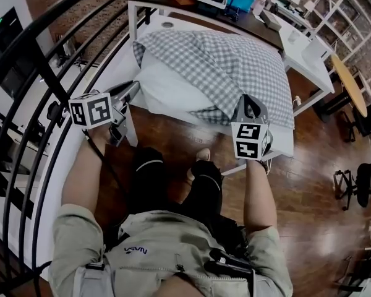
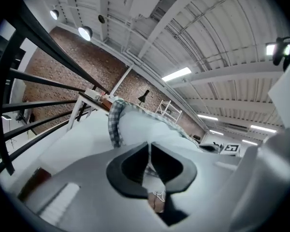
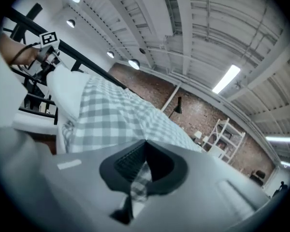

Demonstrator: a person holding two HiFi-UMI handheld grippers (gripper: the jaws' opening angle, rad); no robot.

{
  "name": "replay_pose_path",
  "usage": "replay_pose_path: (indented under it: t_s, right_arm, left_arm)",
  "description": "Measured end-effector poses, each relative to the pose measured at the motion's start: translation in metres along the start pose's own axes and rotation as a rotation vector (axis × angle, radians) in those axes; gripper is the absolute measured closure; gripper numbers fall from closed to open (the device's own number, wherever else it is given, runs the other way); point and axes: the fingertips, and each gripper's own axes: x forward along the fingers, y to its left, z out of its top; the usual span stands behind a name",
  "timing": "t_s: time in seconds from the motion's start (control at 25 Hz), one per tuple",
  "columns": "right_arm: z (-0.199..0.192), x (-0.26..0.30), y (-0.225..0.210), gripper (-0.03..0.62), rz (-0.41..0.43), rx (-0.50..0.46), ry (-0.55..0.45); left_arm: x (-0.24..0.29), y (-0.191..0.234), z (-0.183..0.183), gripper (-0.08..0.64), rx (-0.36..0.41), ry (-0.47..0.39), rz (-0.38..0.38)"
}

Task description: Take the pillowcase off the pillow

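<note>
Clamped right hand-held gripper (image 3: 144, 164) on checked pillowcase (image 1: 222, 67) at the desk's (image 1: 306, 64) near edge; pinched left hand-held gripper (image 2: 149, 153) shut on bare white pillow (image 1: 167, 91) end, poking from the case, at the desk's left side

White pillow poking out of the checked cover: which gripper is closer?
Left. The left gripper pinches the pillow at its left edge; the right gripper holds the checked pillowcase farther right.

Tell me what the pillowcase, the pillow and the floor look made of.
The pillowcase: thin woven cloth, matte, grey-white check; it creases and drapes.
The pillow: white fabric over soft filling, likely; it bulges roundly.
The floor: reddish-brown wood boards or wood-look planks, glossy, showing light reflections.
</note>
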Motion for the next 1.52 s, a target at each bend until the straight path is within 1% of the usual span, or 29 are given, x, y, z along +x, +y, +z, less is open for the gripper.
replay_pose_path:
  t_s: [0.12,0.2,0.24,0.28,0.32,0.4,0.44,0.48,0.52,0.6,0.64,0.72,0.8,0.88,0.92,1.0,1.04,1.12,1.24,1.32,1.36,1.4,1.44,1.52]
  right_arm:
    - [-0.019,0.006,0.023,0.586,0.048,0.009,0.038]
    - [-0.024,0.006,0.035,0.586,0.076,0.023,0.03]
    - [-0.025,0.004,0.038,0.586,0.089,0.042,0.022]
    - [-0.025,0.002,0.04,0.584,0.103,0.065,0.014]
    - [-0.024,-0.002,0.04,0.584,0.119,0.089,0.008]
    - [-0.016,-0.011,0.039,0.576,0.156,0.13,-0.007]
    - [-0.008,-0.017,0.039,0.566,0.18,0.145,-0.022]
    - [0.003,-0.024,0.04,0.554,0.206,0.159,-0.045]
    - [0.016,-0.032,0.041,0.548,0.232,0.172,-0.074]
    - [0.05,-0.046,0.039,0.535,0.276,0.193,-0.146]
    - [0.069,-0.05,0.037,0.525,0.294,0.198,-0.184]
    - [0.109,-0.051,0.034,0.514,0.322,0.189,-0.254]
    - [0.147,-0.039,0.035,0.51,0.354,0.152,-0.3]
    - [0.177,-0.014,0.043,0.487,0.397,0.107,-0.304]
    - [0.189,0.003,0.051,0.473,0.426,0.091,-0.292]
    - [0.208,0.039,0.072,0.431,0.501,0.076,-0.242]
    - [0.213,0.058,0.085,0.425,0.538,0.062,-0.205]
    - [0.215,0.093,0.111,0.405,0.577,-0.004,-0.115]
    - [0.202,0.135,0.138,0.394,0.569,-0.135,0.018]
    - [0.191,0.151,0.147,0.395,0.57,-0.167,0.088]
    - [0.188,0.156,0.147,0.424,0.563,-0.171,0.104]
    - [0.191,0.159,0.143,0.516,0.543,-0.18,0.101]
    - [0.197,0.161,0.136,0.581,0.511,-0.202,0.083]
    - [0.211,0.165,0.117,0.583,0.434,-0.252,0.04]
  left_arm:
    - [-0.001,-0.004,-0.031,0.534,0.057,0.064,-0.01]
    - [-0.005,-0.011,-0.034,0.518,0.104,0.07,-0.019]
    - [-0.009,-0.018,-0.03,0.506,0.13,0.057,-0.025]
    - [-0.013,-0.026,-0.023,0.493,0.151,0.028,-0.035]
    - [-0.018,-0.035,-0.011,0.48,0.161,-0.019,-0.049]
    - [-0.027,-0.045,0.02,0.483,0.155,-0.142,-0.068]
    - [-0.028,-0.044,0.033,0.483,0.147,-0.188,-0.06]
    - [-0.024,-0.038,0.043,0.472,0.139,-0.207,-0.038]
    - [-0.015,-0.028,0.049,0.431,0.132,-0.199,-0.009]
    - [0.015,-0.005,0.049,0.332,0.114,-0.126,0.05]
    - [0.03,0.006,0.046,0.31,0.105,-0.083,0.074]
    - [0.053,0.024,0.037,0.293,0.075,-0.017,0.096]
    - [0.064,0.03,0.028,0.282,0.031,0.012,0.077]
    - [0.069,0.028,0.025,0.284,0.009,0.013,0.044]
    - [0.071,0.026,0.025,0.29,0.012,0.012,0.027]
    - [0.074,0.019,0.025,0.343,0.038,0.014,-0.004]
    - [0.075,0.016,0.024,0.364,0.054,0.017,-0.011]
    - [0.074,0.012,0.02,0.395,0.081,0.017,-0.006]
    - [0.068,0.004,0.017,0.468,0.13,-0.001,0.011]
    - [0.063,0.001,0.017,0.495,0.178,-0.015,0.031]
    - [0.06,-0.001,0.016,0.5,0.204,-0.024,0.044]
    - [0.057,-0.004,0.016,0.509,0.23,-0.034,0.053]
    - [0.053,-0.009,0.015,0.517,0.257,-0.046,0.056]
    - [0.044,-0.023,0.012,0.526,0.327,-0.068,0.051]
